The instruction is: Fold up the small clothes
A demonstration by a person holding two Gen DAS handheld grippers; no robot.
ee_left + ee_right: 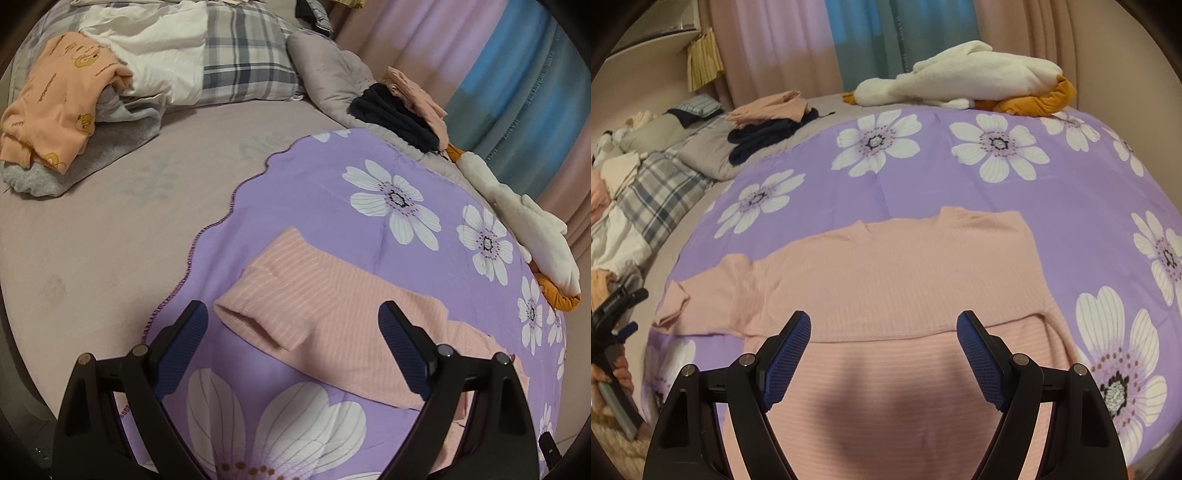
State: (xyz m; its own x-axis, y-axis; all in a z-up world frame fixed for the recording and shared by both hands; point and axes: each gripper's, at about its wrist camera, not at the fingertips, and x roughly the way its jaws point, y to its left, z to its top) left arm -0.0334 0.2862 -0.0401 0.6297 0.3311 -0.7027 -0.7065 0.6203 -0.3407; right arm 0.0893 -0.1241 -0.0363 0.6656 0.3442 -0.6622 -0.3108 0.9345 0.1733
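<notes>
A pink striped long-sleeved top (897, 273) lies flat on a purple floral quilt (923, 184), its lower part folded up over the body. One sleeve (280, 295) stretches out to the side. My left gripper (291, 325) is open, hovering just above that sleeve's cuff, holding nothing. My right gripper (884, 332) is open above the folded edge of the top, empty. The left gripper also shows at the left edge of the right wrist view (617, 317).
A white and orange plush goose (964, 81) lies at the quilt's far edge. Folded dark and pink clothes (772, 122) sit on a grey pillow. An orange printed garment (55, 99) and plaid bedding (243, 55) lie on the mauve sheet (110, 221). Curtains hang behind.
</notes>
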